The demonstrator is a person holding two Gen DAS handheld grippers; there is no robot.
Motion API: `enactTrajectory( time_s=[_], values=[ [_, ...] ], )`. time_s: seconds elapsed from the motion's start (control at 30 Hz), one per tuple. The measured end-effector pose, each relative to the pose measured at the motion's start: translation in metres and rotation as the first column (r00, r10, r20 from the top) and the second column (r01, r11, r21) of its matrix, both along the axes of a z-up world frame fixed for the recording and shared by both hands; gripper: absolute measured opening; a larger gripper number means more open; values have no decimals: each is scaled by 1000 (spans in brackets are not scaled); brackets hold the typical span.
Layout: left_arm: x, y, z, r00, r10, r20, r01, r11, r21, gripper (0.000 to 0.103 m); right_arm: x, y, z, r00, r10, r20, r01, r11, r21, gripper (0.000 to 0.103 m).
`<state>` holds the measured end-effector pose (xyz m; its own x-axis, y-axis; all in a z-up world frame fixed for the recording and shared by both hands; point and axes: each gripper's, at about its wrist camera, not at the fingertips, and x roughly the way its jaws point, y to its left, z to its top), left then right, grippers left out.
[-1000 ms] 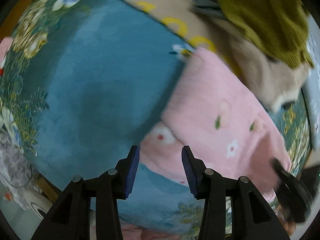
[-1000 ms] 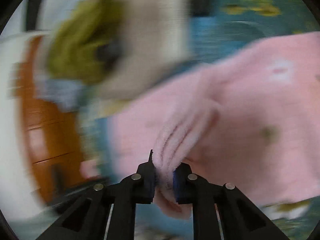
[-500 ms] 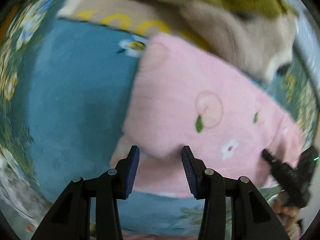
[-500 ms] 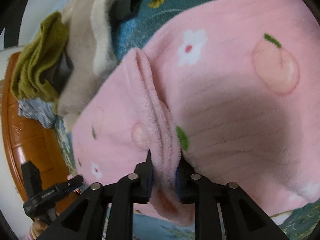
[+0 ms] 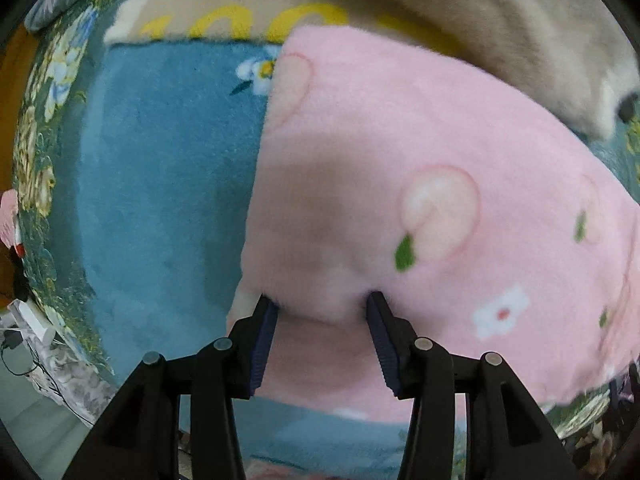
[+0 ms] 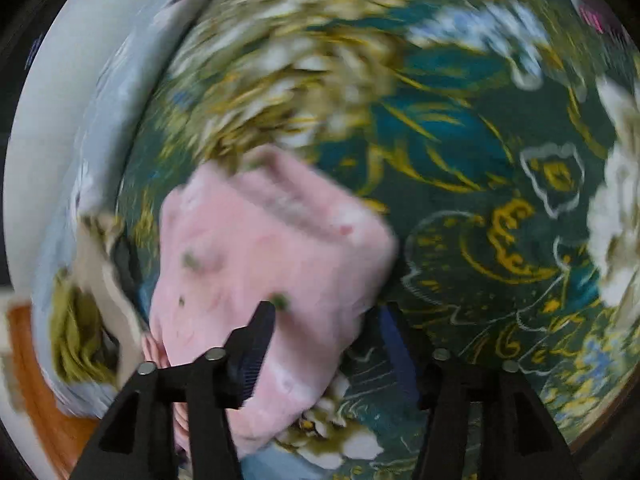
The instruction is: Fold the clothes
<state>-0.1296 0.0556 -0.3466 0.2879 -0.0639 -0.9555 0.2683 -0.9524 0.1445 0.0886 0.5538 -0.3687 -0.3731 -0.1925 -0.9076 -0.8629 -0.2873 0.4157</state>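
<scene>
Fleece of the pink garment (image 5: 400,168) looks soft, light, best pinched at its near fold between the left gripper (image 5: 322,316)'s wide-apart, empty jaws.

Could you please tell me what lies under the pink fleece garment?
The pink fleece garment rests on a teal floral blanket, its far edge overlapping a beige garment with yellow print. Anything beneath its middle is covered.

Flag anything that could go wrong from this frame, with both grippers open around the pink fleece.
1. The left gripper straddles only the folded edge of the pink fleece garment; closing may catch just the top layer and pull the fold open.
2. The beige garment overlaps the pink one's far edge and could drag along.
3. The right gripper view is motion-blurred, so its open fingers may snag the fleece.
</scene>
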Motion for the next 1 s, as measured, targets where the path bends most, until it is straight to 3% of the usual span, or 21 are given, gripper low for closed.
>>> enactTrajectory(
  time_s=[0.07, 0.27, 0.3, 0.33, 0.37, 0.4, 0.53, 0.63, 0.7, 0.83, 1.0],
  values=[
    [8, 2, 18, 1000, -1, -20, 1, 1000, 12, 49, 3, 7, -16, 998, -46, -44, 44, 997, -64, 67],
    [33, 8, 69, 996, 1, -94, 3, 999, 46, 49, -8, 15, -34, 988, -147, -51, 143, 987, -71, 65],
    [35, 7, 75, 995, 4, -104, 1, 999, 46, 49, -8, 14, -26, 988, -141, -62, 137, 989, -61, 59],
    [36, 3, 79, 994, 11, -113, -5, 999, 50, 49, -8, 12, -18, 988, -135, -74, 132, 990, -50, 41],
    [39, -1, 85, 993, 20, -120, -14, 998, 57, 49, -8, 11, -10, 988, -129, -85, 126, 991, -40, 31],
    [40, -2, 89, 991, 34, -130, -25, 997, 66, 49, -8, 9, -2, 988, -123, -96, 121, 992, -29, 27],
    [40, -6, 98, 985, 37, -167, -21, 995, 97, 49, -12, 0, 36, 986, -76, -146, 81, 996, 29, 26],
    [46, -4, 108, 980, 52, -192, -30, 993, 118, 49, -44, -35, 88, 975, 118, -191, -85, 982, 170, 26],
    [52, -7, 117, 976, 74, -204, -47, 990, 132, 49, -66, -59, 122, 946, 253, -203, -195, 944, 268, 26],
    [61, -20, 129, 967, 120, -225, -85, 984, 158, 49, -96, -143, 125, 866, 469, -170, -395, 853, 341, 26],
    [72, -49, 139, 950, 183, -253, -138, 973, 183, 49, -131, -251, 121, 708, 698, -106, -612, 681, 402, 26]
  ],
)
